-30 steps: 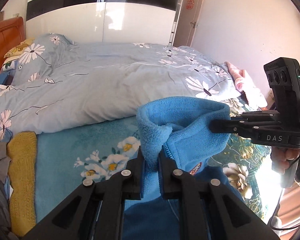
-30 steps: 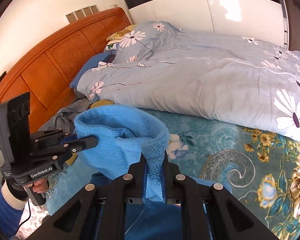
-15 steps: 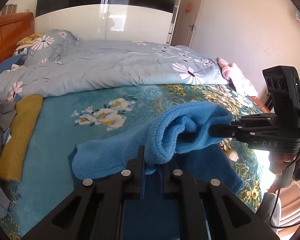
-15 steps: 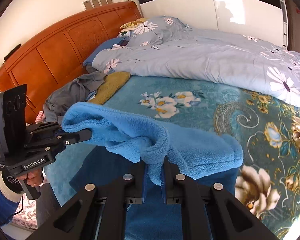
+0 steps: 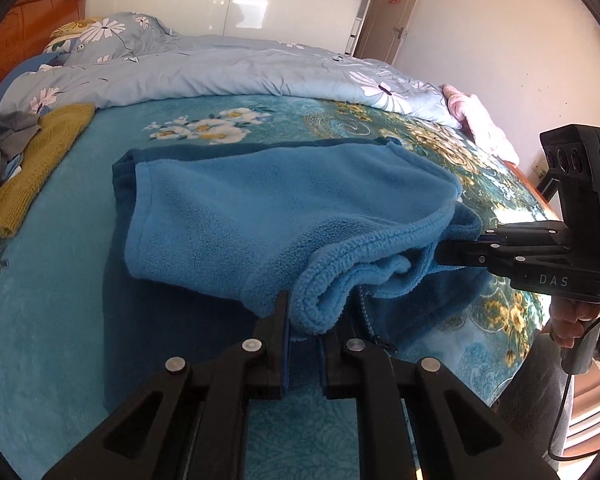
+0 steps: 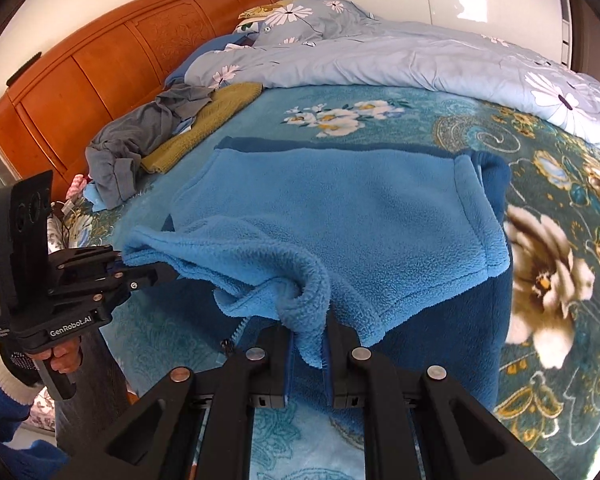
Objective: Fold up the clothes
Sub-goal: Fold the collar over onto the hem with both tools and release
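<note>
One wide bed [image 5: 80, 240] in a teal floral blanket carries the blue fleece jacket [image 5: 260, 208] at the middle of both views, its lighter lining turned up over the darker body and a zip showing at 6 o'clock. Soft, thick and limp, the jacket will likely sag between holds, so the doubled collar edge and hems are the sound places to take it. Left gripper [image 5: 304, 336] at 6 o'clock pinches the rolled fleece edge, and the right gripper [image 6: 308, 344] seems clamped on the same edge, though fleece hides its tips.
</note>
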The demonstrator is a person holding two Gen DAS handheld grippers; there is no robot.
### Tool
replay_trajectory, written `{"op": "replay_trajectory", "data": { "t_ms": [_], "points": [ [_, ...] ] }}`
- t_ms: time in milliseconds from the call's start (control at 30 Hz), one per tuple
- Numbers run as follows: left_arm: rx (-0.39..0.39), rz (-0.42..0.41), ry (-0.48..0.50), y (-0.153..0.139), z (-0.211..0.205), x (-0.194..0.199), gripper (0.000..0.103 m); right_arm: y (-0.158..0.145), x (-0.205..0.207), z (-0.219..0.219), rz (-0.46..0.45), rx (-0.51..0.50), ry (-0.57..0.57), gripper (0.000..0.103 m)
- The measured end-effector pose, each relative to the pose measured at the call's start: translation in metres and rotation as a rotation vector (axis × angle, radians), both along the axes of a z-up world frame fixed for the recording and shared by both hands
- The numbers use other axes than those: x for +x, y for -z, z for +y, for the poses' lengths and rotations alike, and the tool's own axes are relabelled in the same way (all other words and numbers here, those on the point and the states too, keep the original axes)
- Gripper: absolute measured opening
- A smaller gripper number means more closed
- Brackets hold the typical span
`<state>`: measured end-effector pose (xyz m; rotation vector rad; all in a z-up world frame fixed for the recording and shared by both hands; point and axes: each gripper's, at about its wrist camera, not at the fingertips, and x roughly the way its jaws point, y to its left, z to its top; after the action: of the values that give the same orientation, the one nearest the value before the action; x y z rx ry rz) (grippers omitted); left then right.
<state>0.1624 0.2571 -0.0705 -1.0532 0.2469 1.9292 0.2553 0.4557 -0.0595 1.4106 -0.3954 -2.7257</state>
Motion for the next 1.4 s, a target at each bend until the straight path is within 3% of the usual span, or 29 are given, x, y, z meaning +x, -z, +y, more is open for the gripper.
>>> {"op": "replay_trajectory", "data": {
  "t_ms": [133, 300, 433, 533, 733, 933, 1133, 1400],
  "points": [
    [-0.034, -0.005, -0.009, 0.016, -0.001, 0.008, 0.012, 0.015, 0.008, -0.004, -0.018, -0.015, 0.023, 0.012],
    [-0.044, 0.007, -0.013, 0.012, -0.005, 0.013, 0.015, 0.017, 0.015, -0.011, -0.022, 0.012, 0.037, 0.016],
    [-0.016, -0.036, 0.004, 0.0, -0.019, 0.018, 0.053, 0.004, 0.025, -0.013, -0.007, 0.036, 0.041, 0.024],
    [0.032, -0.051, -0.023, -0.009, -0.035, 0.021, 0.061, -0.003, 0.036, -0.013, 0.004, 0.037, 0.05, 0.042],
    [0.028, -0.081, -0.106, -0.014, -0.037, 0.001, 0.064, -0.013, 0.054, -0.006, 0.023, 0.018, 0.09, 0.05],
    [0.059, -0.281, -0.157, 0.008, -0.025, -0.016, 0.064, -0.003, 0.051, 0.028, 0.029, -0.124, 0.248, 0.051],
    [0.048, -0.44, -0.196, 0.031, -0.017, -0.026, 0.064, 0.024, 0.035, 0.041, -0.033, -0.256, 0.288, 0.051],
    [0.026, -0.446, -0.218, 0.042, -0.015, -0.022, 0.063, 0.049, 0.023, 0.036, -0.099, -0.327, 0.295, 0.052]
  ]
}}
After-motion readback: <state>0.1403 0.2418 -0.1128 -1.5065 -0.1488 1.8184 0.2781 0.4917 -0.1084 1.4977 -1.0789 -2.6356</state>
